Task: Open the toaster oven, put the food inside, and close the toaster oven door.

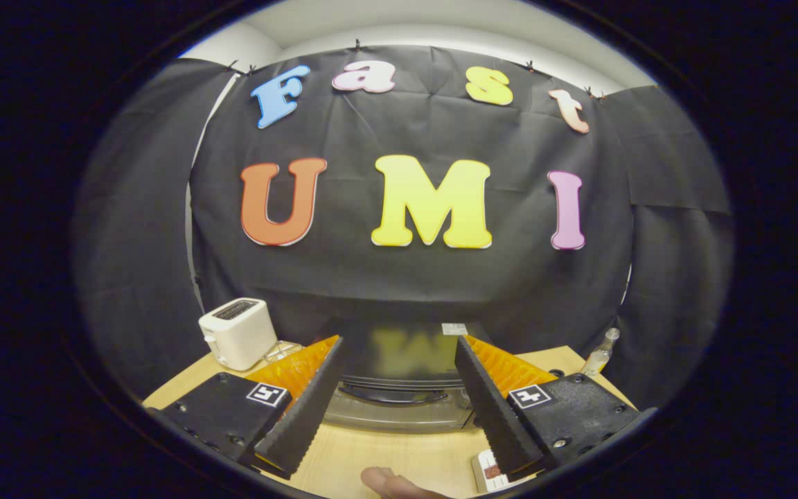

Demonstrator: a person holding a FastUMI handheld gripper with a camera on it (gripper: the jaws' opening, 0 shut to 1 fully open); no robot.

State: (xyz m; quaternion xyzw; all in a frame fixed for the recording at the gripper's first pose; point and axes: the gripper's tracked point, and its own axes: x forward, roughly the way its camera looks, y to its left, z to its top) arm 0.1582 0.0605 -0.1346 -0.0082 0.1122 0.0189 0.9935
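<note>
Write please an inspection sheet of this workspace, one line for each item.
Surface: light wooden table.
Job's things: dark toaster oven with glass door beyond the fingers, door shut; pale food piece by one finger.
Clutter: white pop-up toaster; clear plastic bottle.
Grippers: gripper with fingers apart, holding nothing.
Cables: nothing seen.
Surroundings: black cloth wall; a fingertip at the table's near edge.
</note>
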